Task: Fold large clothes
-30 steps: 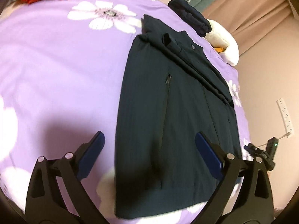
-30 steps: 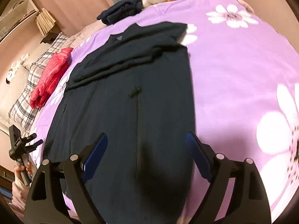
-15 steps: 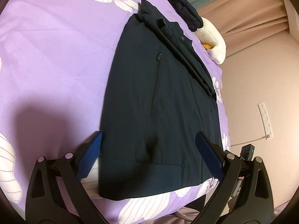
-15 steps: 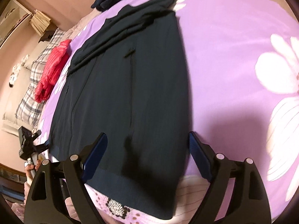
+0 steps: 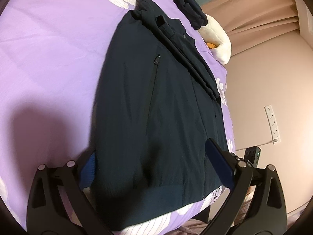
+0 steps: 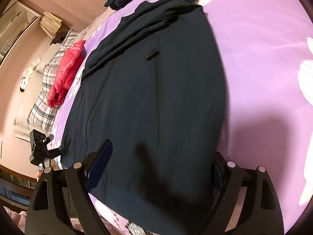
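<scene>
Both tools, left [image 5: 154, 168] and right [image 6: 160, 168], spread wide, straddling jacket [image 5: 156, 107] hem on bed [image 5: 49, 49]; red garment [image 6: 66, 72] far left of right tool.

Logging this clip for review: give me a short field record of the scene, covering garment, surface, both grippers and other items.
garment: dark navy jacket, laid flat, sleeves folded across the upper part
surface: purple floral bedspread
left gripper: open, straddling the hem corner
right gripper: open, straddling the opposite hem corner
other items: red garment, dark folded clothes, white plush
</scene>
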Demonstrator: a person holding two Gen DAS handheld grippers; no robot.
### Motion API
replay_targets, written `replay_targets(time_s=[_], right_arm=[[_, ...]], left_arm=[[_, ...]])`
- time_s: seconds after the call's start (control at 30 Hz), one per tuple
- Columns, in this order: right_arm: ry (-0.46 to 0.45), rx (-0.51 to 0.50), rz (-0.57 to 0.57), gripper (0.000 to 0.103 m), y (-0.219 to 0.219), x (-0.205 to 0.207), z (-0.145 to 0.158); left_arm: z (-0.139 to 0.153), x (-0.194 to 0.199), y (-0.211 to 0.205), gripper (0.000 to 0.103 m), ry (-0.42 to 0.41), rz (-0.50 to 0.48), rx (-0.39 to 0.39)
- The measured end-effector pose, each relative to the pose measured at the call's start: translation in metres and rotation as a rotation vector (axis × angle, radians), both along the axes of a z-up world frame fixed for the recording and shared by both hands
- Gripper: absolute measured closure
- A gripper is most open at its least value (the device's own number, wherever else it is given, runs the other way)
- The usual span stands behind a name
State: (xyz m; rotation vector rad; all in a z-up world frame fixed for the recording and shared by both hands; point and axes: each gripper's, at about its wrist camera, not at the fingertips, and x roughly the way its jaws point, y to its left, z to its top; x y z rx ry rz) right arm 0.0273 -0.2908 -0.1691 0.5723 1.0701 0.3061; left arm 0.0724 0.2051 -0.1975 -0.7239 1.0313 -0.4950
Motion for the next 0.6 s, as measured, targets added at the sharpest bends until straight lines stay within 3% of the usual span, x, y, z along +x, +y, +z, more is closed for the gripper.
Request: replay_targets(time_s=[0.3,0.6], right_arm=[[-0.01,0.052,0.006,0.016,0.007,0.021,0.001],[0.038,0.027,0.088,0.022,0.004,-0.004,0.0]], left_arm=[[0.0,0.014,-0.01,0.003,-0.003,-0.023,-0.021],[0.0,-0.01,-0.007,0.005,-0.007,-0.04,-0.01]])
